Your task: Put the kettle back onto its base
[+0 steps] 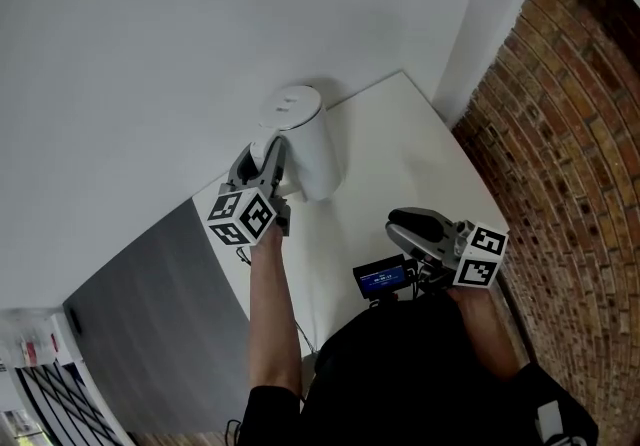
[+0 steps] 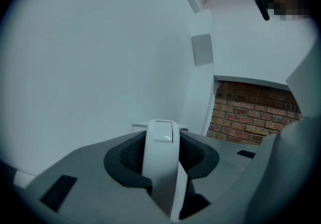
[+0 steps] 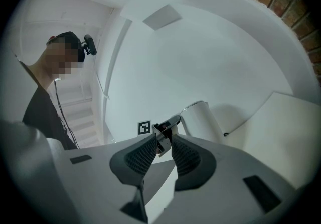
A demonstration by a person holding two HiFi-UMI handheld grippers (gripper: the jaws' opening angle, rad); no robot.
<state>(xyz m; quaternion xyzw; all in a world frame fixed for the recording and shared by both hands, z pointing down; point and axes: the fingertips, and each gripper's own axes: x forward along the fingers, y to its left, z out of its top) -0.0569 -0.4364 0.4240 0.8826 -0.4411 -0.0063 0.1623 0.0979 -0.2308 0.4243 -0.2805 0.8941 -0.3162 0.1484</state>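
A white kettle stands upright at the back left of the white table; whether it rests on the table or hangs just above it I cannot tell. My left gripper is shut on its handle, which fills the gap between the dark pads. My right gripper hovers over the table's front right, apart from the kettle. Its jaws stand a narrow gap apart with nothing between them. From there I see the kettle and the left gripper beyond it. No separate base shows in any view.
A white wall runs behind the table. The brick wall closes the right side. A grey surface lies left of the table's edge. The person's arms and dark top fill the lower part of the head view.
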